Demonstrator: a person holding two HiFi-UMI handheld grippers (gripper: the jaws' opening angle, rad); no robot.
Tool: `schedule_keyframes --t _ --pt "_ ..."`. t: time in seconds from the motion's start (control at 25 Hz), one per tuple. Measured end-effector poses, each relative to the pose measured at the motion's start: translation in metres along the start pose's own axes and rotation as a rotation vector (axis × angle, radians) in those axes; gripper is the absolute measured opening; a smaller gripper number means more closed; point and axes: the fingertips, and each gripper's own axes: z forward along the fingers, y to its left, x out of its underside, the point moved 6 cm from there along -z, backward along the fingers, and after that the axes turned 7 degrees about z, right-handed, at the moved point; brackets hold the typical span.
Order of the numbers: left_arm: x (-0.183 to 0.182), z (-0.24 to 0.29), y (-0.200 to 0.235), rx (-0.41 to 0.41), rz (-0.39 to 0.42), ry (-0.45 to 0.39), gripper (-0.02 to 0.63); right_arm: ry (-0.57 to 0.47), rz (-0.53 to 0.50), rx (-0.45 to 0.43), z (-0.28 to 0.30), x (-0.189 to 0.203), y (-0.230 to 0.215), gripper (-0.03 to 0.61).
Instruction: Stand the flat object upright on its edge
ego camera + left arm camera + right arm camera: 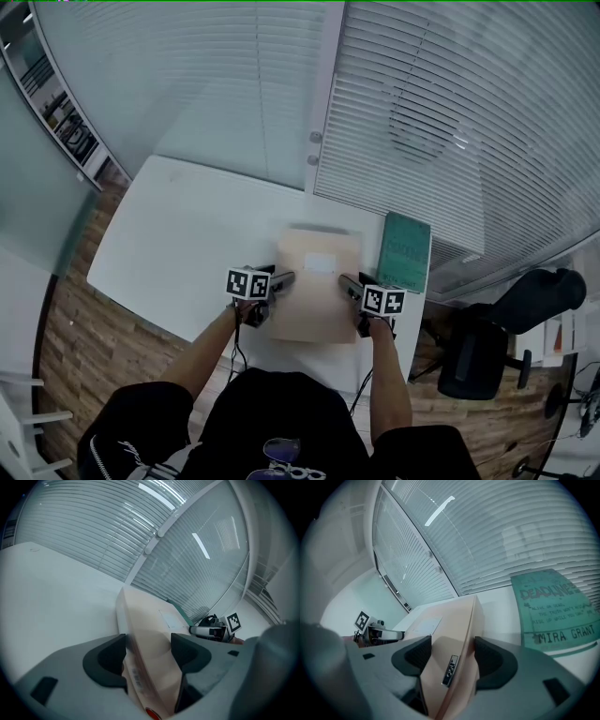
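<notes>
Head view: both forearms reach forward side by side. The left gripper (281,279) and the right gripper (349,284) point inward at opposite long edges of a tan flat parcel (319,286) on the white bench (178,244). The parcel's long axis runs away from the person, toward the blinds. A green book (405,248) lies just beside it, to the right.

Left gripper view: the jaws pinch the parcel's near left edge.

Right gripper view: the jaws clamp its right edge.
</notes>
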Motion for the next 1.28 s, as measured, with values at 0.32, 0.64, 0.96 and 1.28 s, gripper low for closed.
schedule_keyframes --t 0.32,0.64,0.96,1.28 --pt "-0.01 -0.006 -0.01 -0.002 0.049 -0.017 0.295 -0.037 0.005 -0.015 -0.012 -0.003 0.003 0.285" --pt "-0.024 -0.01 -0.02 0.01 0.117 -0.034 0.295 -0.088 -0.007 -0.009 -0.028 -0.006 0.012 0.285" --pt "-0.049 -0.009 -0.029 0.012 0.176 -0.082 0.295 -0.146 -0.019 -0.004 -0.043 -0.022 0.014 0.285" --pt "-0.076 -0.008 -0.034 0.011 0.225 -0.124 0.295 -0.21 -0.085 0.022 -0.053 -0.053 0.021 0.279"
